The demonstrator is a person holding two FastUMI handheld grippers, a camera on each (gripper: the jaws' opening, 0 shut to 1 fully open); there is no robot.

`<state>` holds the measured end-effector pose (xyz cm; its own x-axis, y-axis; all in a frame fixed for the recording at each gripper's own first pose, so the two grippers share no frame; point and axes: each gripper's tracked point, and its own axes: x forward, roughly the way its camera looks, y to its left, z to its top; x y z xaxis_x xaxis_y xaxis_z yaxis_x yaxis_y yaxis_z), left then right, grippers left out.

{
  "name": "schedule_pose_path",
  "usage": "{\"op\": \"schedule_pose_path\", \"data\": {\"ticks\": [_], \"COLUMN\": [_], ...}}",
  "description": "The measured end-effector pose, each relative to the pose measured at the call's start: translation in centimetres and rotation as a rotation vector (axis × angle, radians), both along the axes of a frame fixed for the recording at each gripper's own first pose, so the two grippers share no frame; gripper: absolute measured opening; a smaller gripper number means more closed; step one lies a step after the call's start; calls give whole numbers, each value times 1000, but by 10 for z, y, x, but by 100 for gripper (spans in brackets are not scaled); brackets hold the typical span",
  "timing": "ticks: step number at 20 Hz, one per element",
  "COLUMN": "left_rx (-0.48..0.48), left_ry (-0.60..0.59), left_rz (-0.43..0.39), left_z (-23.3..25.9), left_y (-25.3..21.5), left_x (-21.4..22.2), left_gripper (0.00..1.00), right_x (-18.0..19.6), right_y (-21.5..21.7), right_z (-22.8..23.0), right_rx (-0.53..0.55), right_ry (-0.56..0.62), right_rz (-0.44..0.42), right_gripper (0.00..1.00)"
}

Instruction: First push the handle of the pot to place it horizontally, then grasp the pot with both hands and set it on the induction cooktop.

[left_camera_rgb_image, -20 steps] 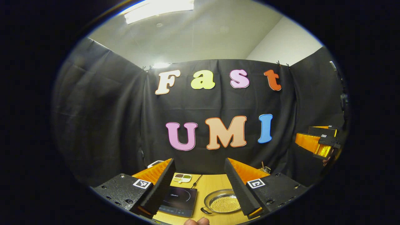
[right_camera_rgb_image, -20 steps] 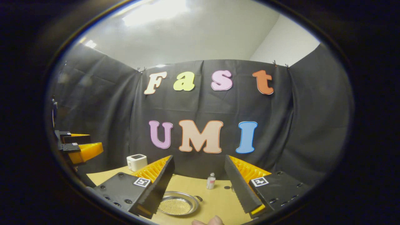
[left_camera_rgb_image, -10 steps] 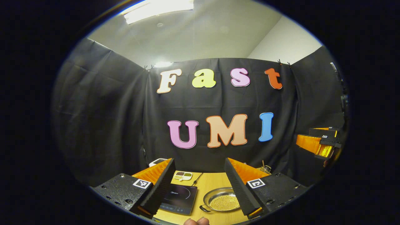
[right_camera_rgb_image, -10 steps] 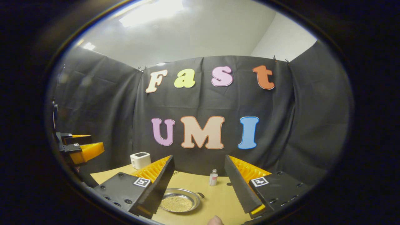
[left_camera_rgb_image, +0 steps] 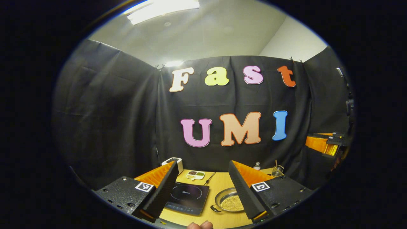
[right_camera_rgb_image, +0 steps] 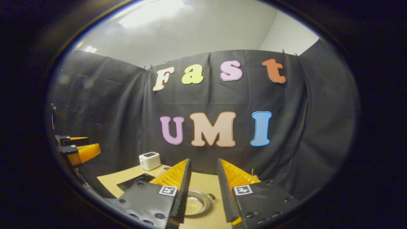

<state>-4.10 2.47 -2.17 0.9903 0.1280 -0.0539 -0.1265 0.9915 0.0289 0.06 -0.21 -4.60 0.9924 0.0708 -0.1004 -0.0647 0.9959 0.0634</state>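
Observation:
A shallow metal pot (left_camera_rgb_image: 230, 202) with fine yellow grains inside sits on the wooden table (left_camera_rgb_image: 219, 184), one small dark handle (left_camera_rgb_image: 215, 209) pointing toward me. The black induction cooktop (left_camera_rgb_image: 187, 195) lies just to its left. My left gripper (left_camera_rgb_image: 203, 163) hovers above the near table edge, open and empty. In the right gripper view the pot (right_camera_rgb_image: 197, 203) lies beyond my right gripper (right_camera_rgb_image: 203, 160), whose fingers stand close together with a narrow empty gap. A small handle (right_camera_rgb_image: 211, 196) sticks out at the pot's far right, and the cooktop (right_camera_rgb_image: 133, 182) lies to the left.
A white toaster (left_camera_rgb_image: 173, 161) and a small divided dish (left_camera_rgb_image: 195, 174) stand behind the cooktop. A little bottle (left_camera_rgb_image: 257, 165) and a glass with a stick (left_camera_rgb_image: 277, 171) are at the back right. Each view also catches the other gripper (left_camera_rgb_image: 324, 143) (right_camera_rgb_image: 79, 149) at its edge.
My right gripper's fingers have drawn much closer together. Both views have tilted down and moved forward, showing more of the table, cooktop and toaster.

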Motion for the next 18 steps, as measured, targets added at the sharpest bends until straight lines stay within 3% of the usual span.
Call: {"op": "schedule_pose_path", "data": {"ticks": [3,4,5,7,9,15,18], "left_rx": [1,3,8,19,21,2,8], "left_ry": [19,2,-6,2,2,44,84], "left_rz": [-12,-18,-19,-35,-69,-143,-151], "left_z": [-6,-5,-4,-9,-13,-44,-60], "left_y": [21,31,39,59,70,101,114], "left_x": [11,13,19,21,28,36,40], "left_gripper": [94,96,95,95,95,95,95], "right_x": [11,10,16,24,26,19,9], "right_y": [27,39,44,58,74,106,125], "right_z": [-25,-29,-38,-48,-62,-100,-132], "right_rx": [2,4,-3,33,68,5,28], "right_ry": [71,77,97,139,175,252,344], "right_rz": [9,17,7,9,-1,-37,-30], "right_gripper": [7,2,10,0,3,3,0]}}
